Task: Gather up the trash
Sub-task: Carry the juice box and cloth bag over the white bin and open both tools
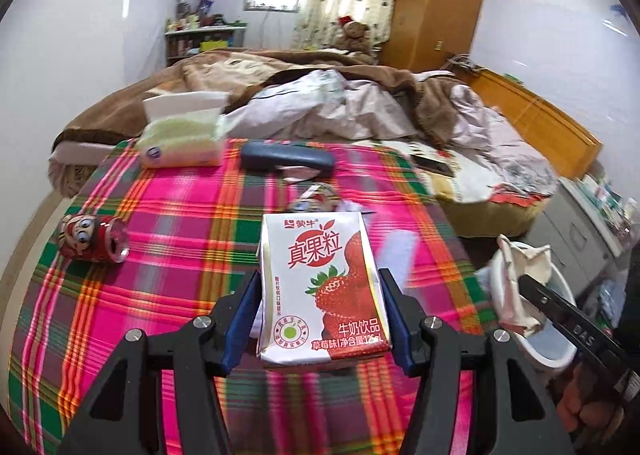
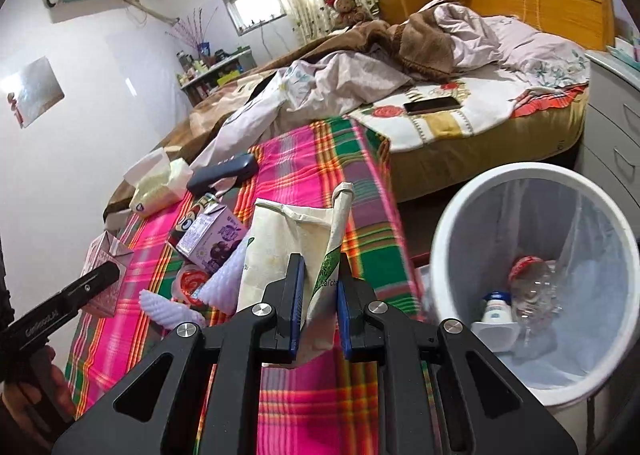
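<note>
My left gripper (image 1: pixel 319 278) is shut on a white strawberry milk carton (image 1: pixel 324 287) and holds it upright above the plaid tablecloth (image 1: pixel 180 255). My right gripper (image 2: pixel 320 261) is shut on a crumpled cream paper bag (image 2: pixel 280 247), just left of a white bin (image 2: pixel 452 223) lined with a clear bag. In the bin lie a plastic bottle (image 2: pixel 536 287) and a small white bottle (image 2: pixel 498 307). On the cloth remain a red can (image 1: pixel 94 239) on its side, a purple carton (image 2: pixel 216 239), white foam netting (image 2: pixel 224 279) and a red-lidded cup (image 2: pixel 192 281).
A tissue pack (image 1: pixel 180 139) and a dark case (image 1: pixel 288 161) sit at the table's far edge. Behind is an unmade bed (image 2: pixel 440 67) with a phone (image 2: pixel 432 105) on it. Drawers (image 2: pixel 612 127) stand right of the bin. A hand (image 2: pixel 36 391) shows at lower left.
</note>
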Demonstrator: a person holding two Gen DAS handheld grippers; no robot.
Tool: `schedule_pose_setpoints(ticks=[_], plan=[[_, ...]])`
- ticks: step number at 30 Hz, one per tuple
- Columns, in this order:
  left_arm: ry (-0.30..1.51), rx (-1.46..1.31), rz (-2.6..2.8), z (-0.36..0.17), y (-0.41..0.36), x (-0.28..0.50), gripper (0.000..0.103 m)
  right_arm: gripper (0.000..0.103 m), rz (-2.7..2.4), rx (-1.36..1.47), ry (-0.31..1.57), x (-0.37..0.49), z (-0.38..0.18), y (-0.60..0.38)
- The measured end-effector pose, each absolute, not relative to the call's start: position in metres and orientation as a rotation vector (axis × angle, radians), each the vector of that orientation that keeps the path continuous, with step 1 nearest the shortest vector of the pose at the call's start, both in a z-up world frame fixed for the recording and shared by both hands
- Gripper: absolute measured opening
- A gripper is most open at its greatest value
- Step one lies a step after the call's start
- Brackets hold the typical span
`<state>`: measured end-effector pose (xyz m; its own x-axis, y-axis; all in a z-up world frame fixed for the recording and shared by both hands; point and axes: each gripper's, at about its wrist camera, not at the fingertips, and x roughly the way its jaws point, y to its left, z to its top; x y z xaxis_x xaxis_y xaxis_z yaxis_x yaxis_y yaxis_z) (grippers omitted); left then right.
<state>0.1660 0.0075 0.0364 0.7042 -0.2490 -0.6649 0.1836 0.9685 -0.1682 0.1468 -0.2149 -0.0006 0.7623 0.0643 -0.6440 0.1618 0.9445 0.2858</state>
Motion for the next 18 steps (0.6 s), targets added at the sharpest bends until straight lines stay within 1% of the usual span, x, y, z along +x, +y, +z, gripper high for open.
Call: schedule_pose_setpoints(ticks=[7,18], plan=[[0.720,-0.042,-0.330,0.048,-0.039,0.149,0.060,0.015,-0.117,0.353,0.664,0.122,0.008,-0.246],[0.725,0.044,-0.499,0.047,-0.132,0.131,0.060,0.015,-0.245,0.372,0.646,0.094,0.012,-0.301]])
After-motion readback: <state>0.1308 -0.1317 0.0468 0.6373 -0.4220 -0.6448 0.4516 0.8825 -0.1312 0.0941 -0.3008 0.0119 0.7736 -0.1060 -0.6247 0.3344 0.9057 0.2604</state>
